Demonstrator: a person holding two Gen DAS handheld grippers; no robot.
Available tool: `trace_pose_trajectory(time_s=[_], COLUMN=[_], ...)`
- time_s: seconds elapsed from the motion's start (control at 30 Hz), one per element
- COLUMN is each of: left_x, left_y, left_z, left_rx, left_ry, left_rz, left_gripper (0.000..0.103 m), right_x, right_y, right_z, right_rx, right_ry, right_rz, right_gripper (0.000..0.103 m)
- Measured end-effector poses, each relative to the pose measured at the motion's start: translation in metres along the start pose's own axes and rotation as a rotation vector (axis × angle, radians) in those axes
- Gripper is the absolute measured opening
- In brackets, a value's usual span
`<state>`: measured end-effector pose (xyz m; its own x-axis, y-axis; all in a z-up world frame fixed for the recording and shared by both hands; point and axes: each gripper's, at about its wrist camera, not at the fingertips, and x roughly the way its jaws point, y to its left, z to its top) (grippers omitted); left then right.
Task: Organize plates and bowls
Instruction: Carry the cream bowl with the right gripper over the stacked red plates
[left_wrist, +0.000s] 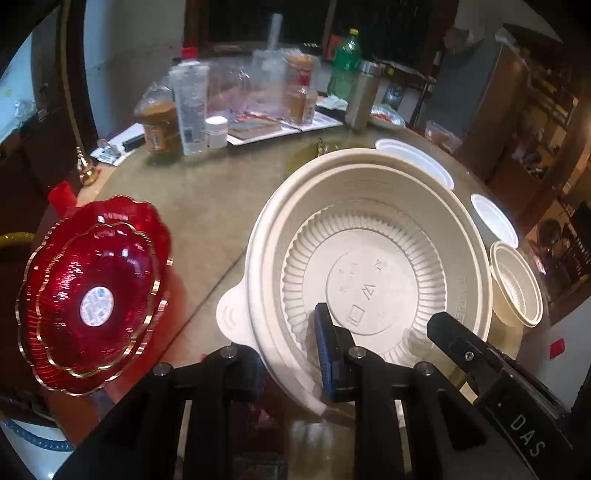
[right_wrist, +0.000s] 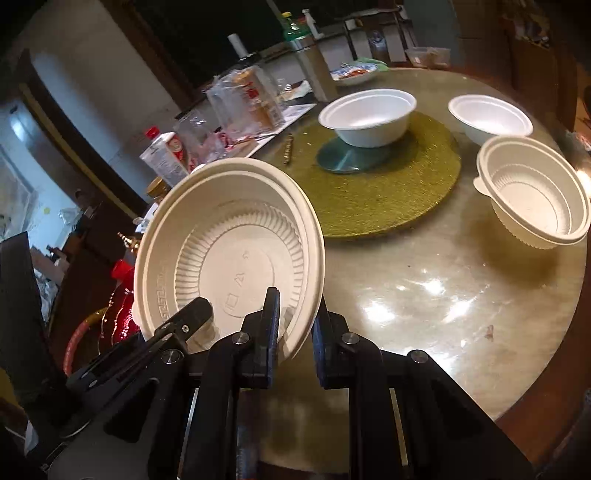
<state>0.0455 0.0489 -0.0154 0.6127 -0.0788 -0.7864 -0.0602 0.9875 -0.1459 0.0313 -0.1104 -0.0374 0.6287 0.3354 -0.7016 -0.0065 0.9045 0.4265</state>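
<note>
In the left wrist view the left gripper (left_wrist: 291, 354) pinches the near rim of the large cream bowl (left_wrist: 369, 266), one blue pad inside the wall and the other outside it; the bowl hangs tilted above the table (left_wrist: 207, 206), its tab toward the red glass dishes (left_wrist: 92, 291) nested at the left edge; the right gripper's finger (left_wrist: 454, 332) reaches in over the rim on the other side; to carry well, both hands should keep the rim level and travel together, since a thin moulded rim flexes and could twist out of one pinch; the clutter of bottles and jars (left_wrist: 188, 107) along the far side leaves no set-down room there. In the right wrist view the right gripper (right_wrist: 295, 332) is pressed together on the same bowl's (right_wrist: 229, 258) rim at its lower right, the bowl tipped toward the camera; ahead lies bare, glossy tabletop (right_wrist: 424, 295), the clearest lane; the ribbed cream bowl (right_wrist: 535, 199) stands near the right edge of the table, so any nesting onto it wants a slow descent and no sideways shove; two white bowls (right_wrist: 369, 114) sit farther back, one on the green round mat (right_wrist: 388, 192); the red dishes lie close beneath the left side, so lowering there risks a knock.
</note>
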Motion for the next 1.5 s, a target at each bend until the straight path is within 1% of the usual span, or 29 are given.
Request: trace_pose_trajectory(time_s=[0.27,0.5,0.73,1.07,1.27,1.5], left_x=[-0.019,-0.039,-0.055,-0.063,-0.069,-0.075], left_y=[0.019,0.038,0.053,0.082,0.101,0.124], left_z=[-0.002,-0.008,-0.011,-0.008,-0.008,-0.01], left_rx=[-0.033,-0.058,-0.081,-0.129,-0.166,-0.211], left_ry=[-0.054,-0.117,-0.164,-0.173,-0.179,-0.182], left_rz=[-0.009,-0.016,0.007,0.056,0.104,0.145], left_gripper=[0.02,0.02,0.02,0.02,0.02,0.02], right_x=[-0.008,-0.02,-0.024,-0.012,-0.003,0.01], right_y=[0.021,0.043,0.064,0.09,0.114,0.141], right_z=[-0.004,-0.011,-0.013,-0.014,-0.016,-0.02], right_rx=[-0.048,-0.112,-0.164,-0.212,-0.247,-0.288], right_ry=[-0.009,-0.046,-0.061,-0.036,-0.012,0.016], right_rz=[0.031,0.056,0.091,0.139,0.173,0.203], right_gripper=[0.016,0.016,0.016,0.016,0.016,0.016])
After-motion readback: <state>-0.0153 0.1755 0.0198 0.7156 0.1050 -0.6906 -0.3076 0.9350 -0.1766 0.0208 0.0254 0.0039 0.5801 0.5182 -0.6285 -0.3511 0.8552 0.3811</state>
